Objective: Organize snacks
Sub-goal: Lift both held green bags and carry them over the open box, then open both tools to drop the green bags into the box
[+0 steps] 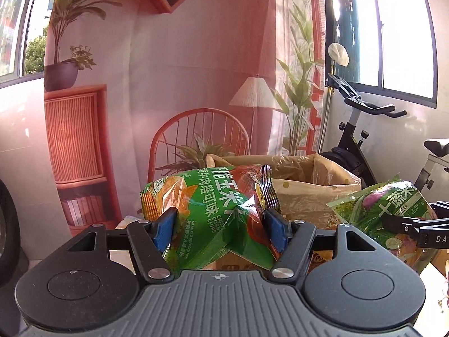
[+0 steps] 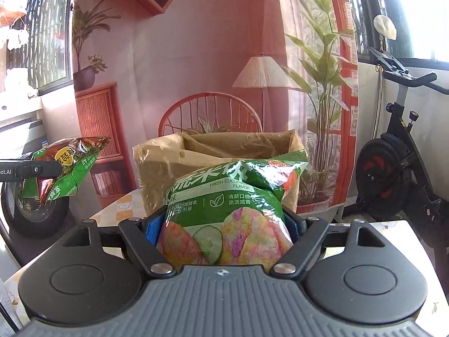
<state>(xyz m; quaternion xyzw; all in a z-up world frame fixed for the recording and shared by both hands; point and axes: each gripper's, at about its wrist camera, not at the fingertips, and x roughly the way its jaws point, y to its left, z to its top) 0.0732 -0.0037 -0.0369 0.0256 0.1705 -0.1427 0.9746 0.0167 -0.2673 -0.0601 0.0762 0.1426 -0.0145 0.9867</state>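
A printed backdrop of a pink room with a lamp and wicker chair hangs behind a table (image 2: pixel 398 233) covered in a pale patterned cloth, and an exercise bike (image 2: pixel 393 151) stands off to the right by the window.

The corn chips bag (image 1: pixel 207 213), green with an orange-red panel, is clamped between the blue pads of the left gripper (image 1: pixel 220 229), which pinch its sides so the film creases inward. The cucumber chips bag (image 2: pixel 227 216) sits puffed and upright in the right gripper (image 2: pixel 224 229), whose fingers stand fairly wide but press on both flanks of the pack. Each bag is held up off the table, and each shows in the other camera's view off to the side, well apart from its partner.

Just beyond both bags stands an open cardboard box (image 2: pixel 168 174) lined with a clear plastic bag (its flaps are up and nothing inside can be made out from here). It looks the likely home for the snacks.

As a judgement, the sorting is at its midpoint for these two packs: both picked up, neither yet over the box or set down. Carrying them forward and releasing them remains.
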